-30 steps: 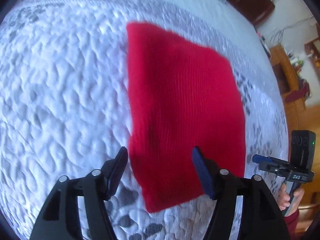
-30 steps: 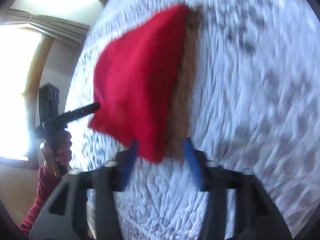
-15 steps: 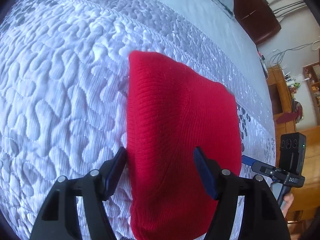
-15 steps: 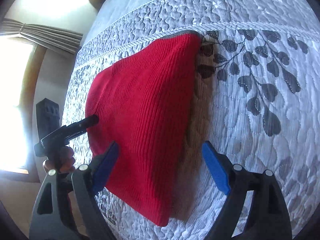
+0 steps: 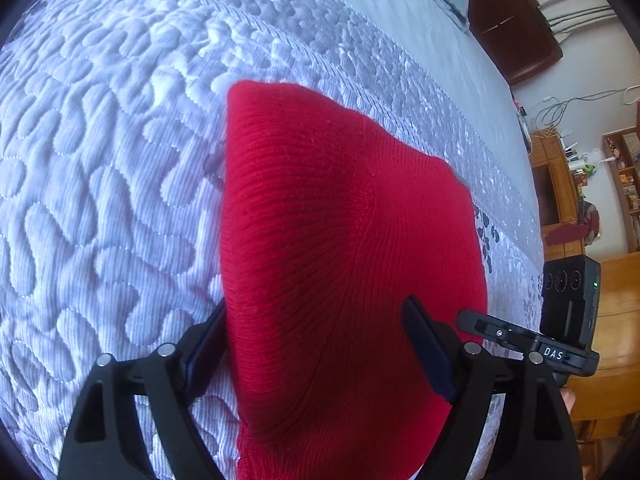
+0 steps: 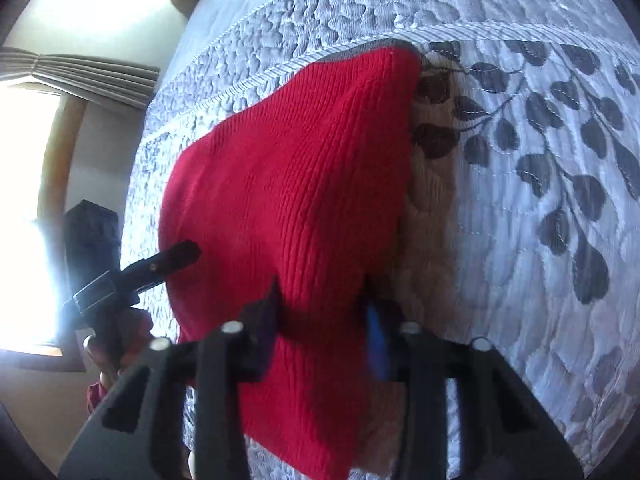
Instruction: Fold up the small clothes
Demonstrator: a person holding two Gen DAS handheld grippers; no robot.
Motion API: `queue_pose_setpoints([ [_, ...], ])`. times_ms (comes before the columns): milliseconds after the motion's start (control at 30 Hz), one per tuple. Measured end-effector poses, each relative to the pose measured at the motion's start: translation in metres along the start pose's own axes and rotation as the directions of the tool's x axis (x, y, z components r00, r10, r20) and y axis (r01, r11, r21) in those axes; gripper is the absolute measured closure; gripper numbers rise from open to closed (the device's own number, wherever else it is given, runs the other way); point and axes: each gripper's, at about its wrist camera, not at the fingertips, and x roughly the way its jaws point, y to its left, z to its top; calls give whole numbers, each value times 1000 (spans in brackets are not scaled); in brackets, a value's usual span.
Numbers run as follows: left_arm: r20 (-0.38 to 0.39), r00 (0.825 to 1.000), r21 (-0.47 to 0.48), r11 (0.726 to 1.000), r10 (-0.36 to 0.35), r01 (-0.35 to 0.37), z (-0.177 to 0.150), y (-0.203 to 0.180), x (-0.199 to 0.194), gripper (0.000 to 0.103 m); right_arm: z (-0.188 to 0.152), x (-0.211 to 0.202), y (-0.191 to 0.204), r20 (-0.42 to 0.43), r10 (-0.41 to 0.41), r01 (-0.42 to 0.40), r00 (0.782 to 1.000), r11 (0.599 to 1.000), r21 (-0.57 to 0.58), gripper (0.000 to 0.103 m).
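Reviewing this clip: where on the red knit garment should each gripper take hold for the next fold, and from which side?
Take the red knit garment by its near edge, one corner per gripper, coming in low from the person's side. It lies flat on the quilted bedspread, and that edge already sits between the fingers of the left gripper and the right gripper, so probably only a pinch is needed.

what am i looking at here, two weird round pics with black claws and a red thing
These are fisheye views from cameras mounted on two handheld grippers; a person holds one in each hand. No robot arm is involved. One picture looks along the left gripper, the other along the right gripper. Each also shows the other gripper off to the side. The red thing is a knitted garment lying on a quilted bedspread with a leaf pattern. The left gripper's fingers stand open around one end of it. The right gripper's fingers sit closer, about an edge, but whether they pinch it is unclear.
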Motion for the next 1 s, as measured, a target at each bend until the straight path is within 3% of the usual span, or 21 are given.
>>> queue_pose_setpoints([
  [67,6,1000,19,1000,11,-12,-3,-5,0,19,-3,-10,-4,6,-19,19,1000,1000,3,84],
  [200,13,997,92,993,79,-80,-11,-15,5,16,-4,-12,-15,11,-19,18,1000,999,27,85],
  [233,19,996,104,990,91,-92,-13,-16,6,15,-5,-12,-15,18,-14,13,1000,1000,25,80],
  [300,23,994,132,985,110,-112,-16,-20,7,14,-8,-14,-14,26,-15,15,1000,1000,23,60],
  [333,20,993,137,984,113,-115,-18,-21,5,14,-13,-17,-15,24,-37,36,999,999,25,43],
  [367,14,994,134,985,111,-112,-20,-21,4,15,-18,-19,-15,28,-39,38,999,999,21,37],
  [500,12,997,104,992,70,-71,-41,-14,-15,15,-64,-25,-11,-16,26,-26,1000,999,-22,37],
  [600,24,996,117,990,81,-83,-61,-15,-23,15,-100,-21,-7,-57,19,-21,998,999,-35,35],
  [700,41,990,143,980,131,-136,-74,-19,-24,15,-117,-14,-8,-84,15,-16,996,1000,-17,41],
  [800,57,979,177,963,194,-201,-82,-26,-20,15,-119,-5,-8,-105,-1,0,994,1000,-10,56],
  [867,62,971,194,952,229,-237,-88,-30,-16,15,-118,-4,-8,-122,2,-4,993,1000,-15,85],
  [1000,79,961,223,935,265,-276,-97,-32,-12,15,-125,-17,-1,-91,-60,52,994,995,-90,91],
])
